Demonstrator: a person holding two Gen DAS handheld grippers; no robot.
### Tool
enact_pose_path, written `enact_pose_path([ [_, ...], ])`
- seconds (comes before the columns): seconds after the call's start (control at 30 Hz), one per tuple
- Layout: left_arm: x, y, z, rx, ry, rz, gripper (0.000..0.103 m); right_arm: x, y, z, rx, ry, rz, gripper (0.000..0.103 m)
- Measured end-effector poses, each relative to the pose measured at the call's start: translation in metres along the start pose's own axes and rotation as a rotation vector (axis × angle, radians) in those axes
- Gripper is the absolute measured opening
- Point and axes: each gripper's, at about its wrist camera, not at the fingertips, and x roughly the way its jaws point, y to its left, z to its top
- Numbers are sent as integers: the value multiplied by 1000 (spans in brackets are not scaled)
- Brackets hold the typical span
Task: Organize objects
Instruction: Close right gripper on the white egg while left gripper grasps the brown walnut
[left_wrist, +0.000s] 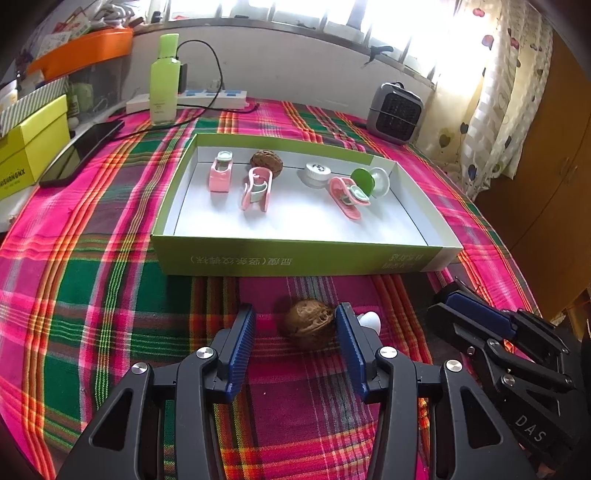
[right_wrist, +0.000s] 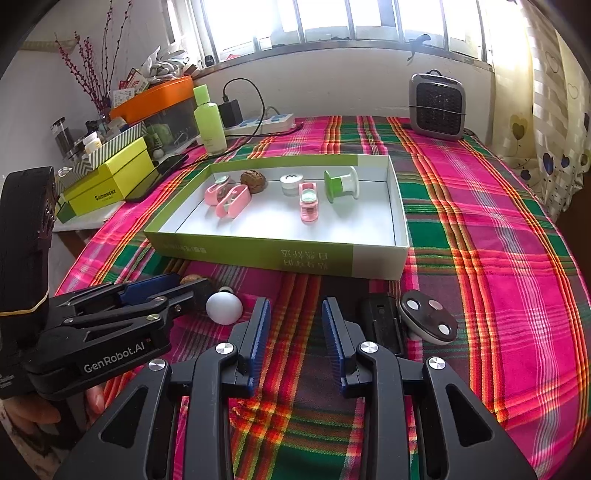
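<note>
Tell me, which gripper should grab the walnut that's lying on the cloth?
Left. The left gripper is open with the walnut already between its fingers. The right gripper is open over bare cloth, off to the side.

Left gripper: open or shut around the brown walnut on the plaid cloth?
Open. The left gripper has its blue pads either side of the brown walnut; a clear gap shows on the left pad's side, while the right pad is at or near the shell.
</note>
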Motion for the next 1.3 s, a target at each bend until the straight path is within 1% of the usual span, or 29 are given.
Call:
enact_pose_path([
  [0.17, 1, 2, 1, -4, -7, -8, 43, 2, 1, 0, -2, 6, -5, 31],
  [0.27, 0, 4, 0, -9, -8, -9, 38, 3, 2, 1, -6, 9, -6, 31],
  [0.4, -1, 8, -1, -17, -7, -9, 28, 4, 4, 1, -9, 11, -8, 31],
  [0.7, -6, 19, -5, -42, -13, -2, 27, 6, 14, 1, -32, 19, 11, 31],
  [0.83, -9, 24, -7, -48, -16, 15, 27, 7, 21, 2, -40, 25, 45, 31],
  [1.1, -12, 34, -8, -63, -20, 23, 27, 16, 30, 3, -32, 41, 126, 31],
  [1.3, -13, 38, -8, -76, -20, 17, 27, 23, 37, 2, -52, 64, 121, 31],
])
